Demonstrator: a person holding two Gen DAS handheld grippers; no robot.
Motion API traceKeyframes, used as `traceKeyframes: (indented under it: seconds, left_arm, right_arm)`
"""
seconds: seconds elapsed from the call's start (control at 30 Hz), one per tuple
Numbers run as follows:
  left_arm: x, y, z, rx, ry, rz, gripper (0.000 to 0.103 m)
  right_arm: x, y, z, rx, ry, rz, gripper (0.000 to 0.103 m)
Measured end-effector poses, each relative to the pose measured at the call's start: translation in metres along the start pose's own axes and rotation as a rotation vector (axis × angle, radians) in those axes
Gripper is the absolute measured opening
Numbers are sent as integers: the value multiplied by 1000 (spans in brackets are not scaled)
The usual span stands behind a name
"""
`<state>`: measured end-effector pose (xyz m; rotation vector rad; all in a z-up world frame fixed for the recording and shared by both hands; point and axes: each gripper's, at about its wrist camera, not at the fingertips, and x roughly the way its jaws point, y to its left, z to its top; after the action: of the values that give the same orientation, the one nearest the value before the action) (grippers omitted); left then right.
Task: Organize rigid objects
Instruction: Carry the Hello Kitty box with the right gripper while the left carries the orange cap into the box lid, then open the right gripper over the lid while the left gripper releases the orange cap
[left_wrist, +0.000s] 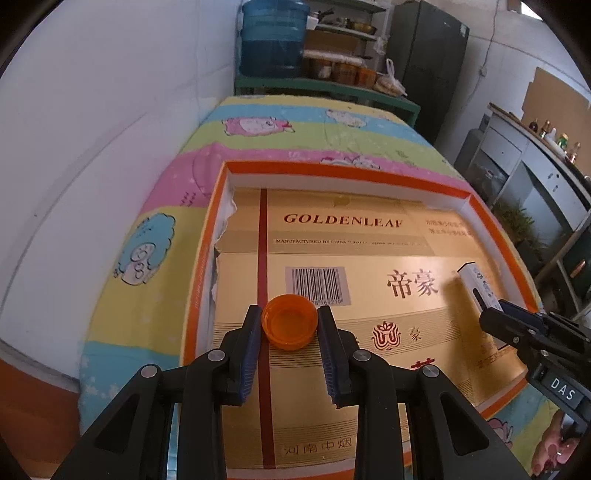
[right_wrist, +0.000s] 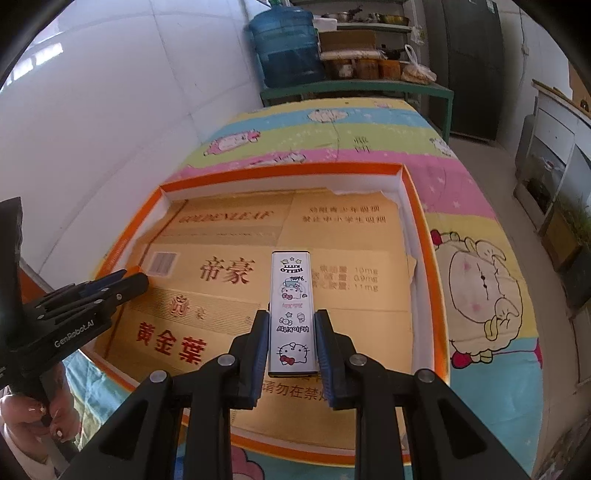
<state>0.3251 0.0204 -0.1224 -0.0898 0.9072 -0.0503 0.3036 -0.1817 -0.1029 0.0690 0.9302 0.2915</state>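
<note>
An orange bottle cap (left_wrist: 290, 326), open side up, sits between the fingers of my left gripper (left_wrist: 290, 317), which is shut on it over the box. My right gripper (right_wrist: 291, 325) is shut on a white Hello Kitty case (right_wrist: 292, 310) that points away from me over the box. The shallow orange-rimmed box (left_wrist: 369, 182) is lined with gold cardboard (left_wrist: 369, 266). The case (left_wrist: 480, 286) and right gripper (left_wrist: 517, 325) show at the right of the left wrist view. The left gripper (right_wrist: 122, 282) shows at the left of the right wrist view.
The box (right_wrist: 280, 170) lies on a table with a striped cartoon cloth (right_wrist: 480, 288), next to a white wall (left_wrist: 92, 147). Behind stand a blue water jug (right_wrist: 288, 48) on a green bench, shelves and a dark fridge (left_wrist: 428, 62). My hand (right_wrist: 33, 417) is at lower left.
</note>
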Motion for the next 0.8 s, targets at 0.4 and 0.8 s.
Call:
traceKeyframes:
  seconds: [0.4,0.8]
  left_arm:
    - [2,-2,-2,23,-12,23,31]
    - [0,-13,-12,155,-13,-16,47]
  right_arm:
    - [5,5,-2,-33,10,-45,25]
    - [7,7,-3,-66,3,-93,28]
